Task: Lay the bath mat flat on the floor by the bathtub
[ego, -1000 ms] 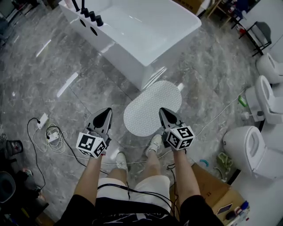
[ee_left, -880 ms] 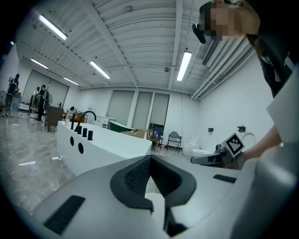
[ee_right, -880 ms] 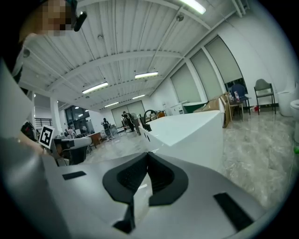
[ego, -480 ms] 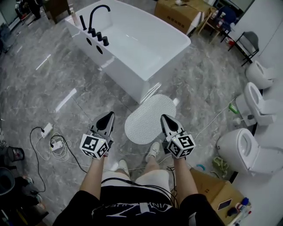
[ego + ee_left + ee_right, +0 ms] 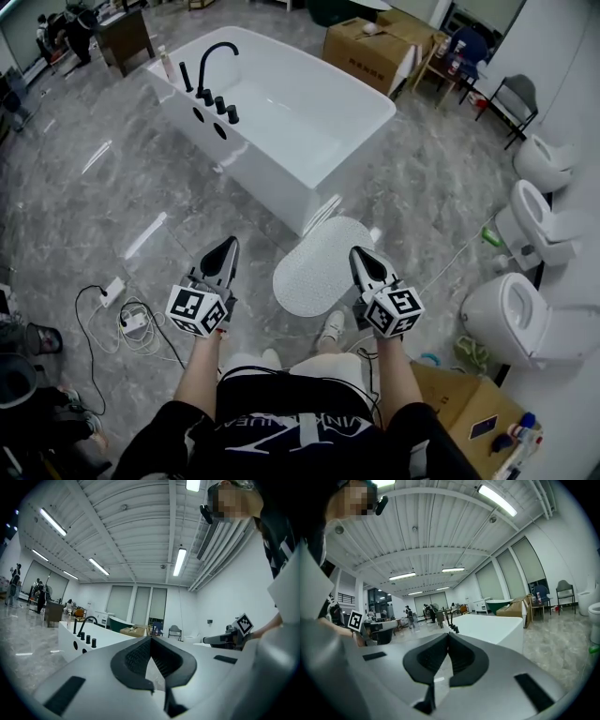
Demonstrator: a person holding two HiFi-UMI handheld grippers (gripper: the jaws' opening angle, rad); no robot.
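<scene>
The oval white bath mat [image 5: 321, 253] is lying flat on the grey marble floor, right by the near corner of the white bathtub [image 5: 267, 178]. The tub runs off toward 11 o'clock from it, with a black faucet [image 5: 214, 54] at the far end. The left gripper [image 5: 230, 243] is at the mat's 9 o'clock and the right gripper [image 5: 358, 252] at about 3, both held up off it with jaw tips pinched together on nothing, and the person's shoe [image 5: 330, 325] is at the mat's 6 o'clock edge. Further out there's a toilet [image 5: 525, 314] at 3 to 4 o'clock, a cardboard box [image 5: 367, 52] up at 12, and a power strip [image 5: 112, 291] with cables around 8 to 9.
</scene>
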